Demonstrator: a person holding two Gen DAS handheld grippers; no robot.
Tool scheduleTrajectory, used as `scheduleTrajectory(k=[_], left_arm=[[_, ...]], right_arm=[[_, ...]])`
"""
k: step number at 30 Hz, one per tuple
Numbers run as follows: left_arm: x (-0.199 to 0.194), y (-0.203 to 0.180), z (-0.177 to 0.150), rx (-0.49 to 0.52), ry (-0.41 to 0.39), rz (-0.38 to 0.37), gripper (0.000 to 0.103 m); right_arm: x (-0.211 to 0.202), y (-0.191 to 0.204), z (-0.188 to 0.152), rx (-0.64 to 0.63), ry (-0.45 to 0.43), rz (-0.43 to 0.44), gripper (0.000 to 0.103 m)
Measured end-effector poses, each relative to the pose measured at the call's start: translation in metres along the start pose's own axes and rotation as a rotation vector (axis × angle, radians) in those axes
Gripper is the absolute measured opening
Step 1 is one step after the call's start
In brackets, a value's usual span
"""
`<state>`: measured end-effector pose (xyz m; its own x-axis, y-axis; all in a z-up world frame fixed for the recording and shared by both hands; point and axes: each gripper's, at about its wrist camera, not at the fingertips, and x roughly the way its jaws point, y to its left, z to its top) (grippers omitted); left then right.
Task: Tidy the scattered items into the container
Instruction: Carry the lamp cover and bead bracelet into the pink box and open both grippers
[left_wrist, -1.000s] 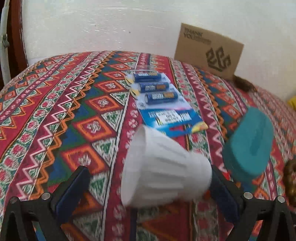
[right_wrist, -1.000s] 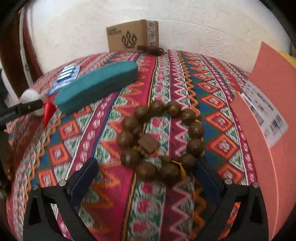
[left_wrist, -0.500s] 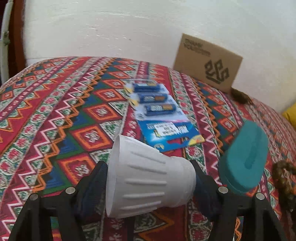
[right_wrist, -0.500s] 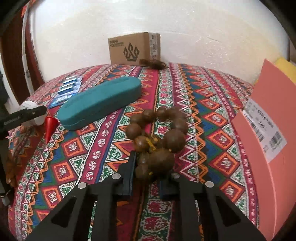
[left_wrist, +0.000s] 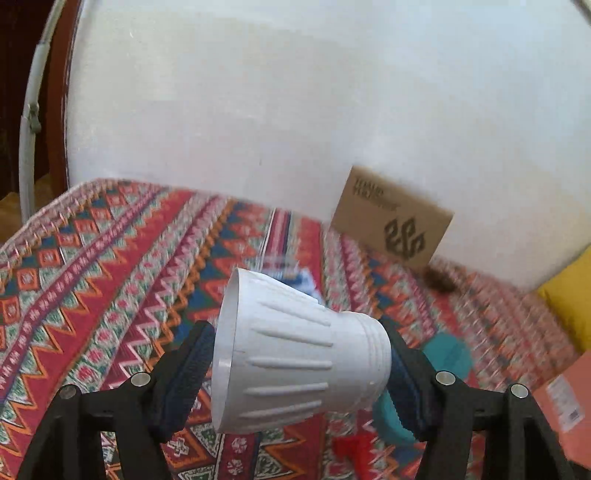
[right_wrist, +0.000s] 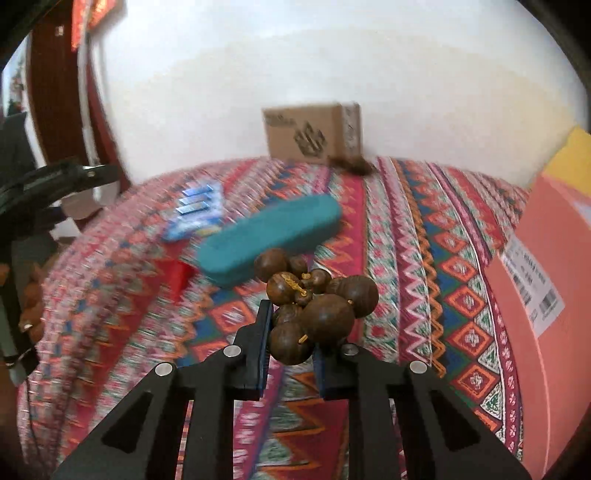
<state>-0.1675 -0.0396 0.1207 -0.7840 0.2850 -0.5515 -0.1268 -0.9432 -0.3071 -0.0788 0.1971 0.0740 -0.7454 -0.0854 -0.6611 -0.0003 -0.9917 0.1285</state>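
Observation:
My left gripper (left_wrist: 297, 369) is shut on a white ribbed plastic cup (left_wrist: 295, 354), held on its side above the patterned cloth (left_wrist: 110, 295). My right gripper (right_wrist: 291, 343) is shut on a bunched bracelet of brown wooden beads (right_wrist: 325, 317), lifted off the cloth. Beyond the beads lie a teal case (right_wrist: 269, 236), a blue battery pack (right_wrist: 195, 214) and a small red funnel (right_wrist: 181, 273). In the left wrist view the cup hides most of the battery pack (left_wrist: 291, 277). A salmon-pink box (right_wrist: 546, 295) with a white label stands at the right edge.
A brown cardboard box (right_wrist: 310, 133) stands against the white wall at the back, with a small brown tuft (right_wrist: 351, 166) beside it. Something yellow (left_wrist: 569, 299) lies behind the pink box. A dark wooden frame and a grey pipe (left_wrist: 29, 122) run up the left side.
Both grippers closed, the left on the white cup and the right on the beads, which bunched together. Both then rose off the cloth with their loads, and the views tilted up toward the wall.

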Motion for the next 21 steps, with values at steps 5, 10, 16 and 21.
scheduleTrajectory(k=[5,10,16,21], left_arm=[[-0.036,-0.011,0.019,-0.002,-0.067,-0.035,0.073],[-0.075,-0.031,0.034,0.017,-0.123,-0.083,0.073],[-0.133,-0.074,0.041,0.087,-0.193,-0.151,0.073],[-0.181,-0.126,0.034,0.184,-0.248,-0.205,0.073]], right_arm=[[-0.053,0.026,0.021,-0.023,-0.105,0.062,0.019],[-0.110,0.042,0.038,-0.049,-0.208,0.093,0.019],[-0.181,0.045,0.050,-0.050,-0.329,0.087,0.019],[-0.239,0.034,0.054,-0.047,-0.430,0.045,0.019]])
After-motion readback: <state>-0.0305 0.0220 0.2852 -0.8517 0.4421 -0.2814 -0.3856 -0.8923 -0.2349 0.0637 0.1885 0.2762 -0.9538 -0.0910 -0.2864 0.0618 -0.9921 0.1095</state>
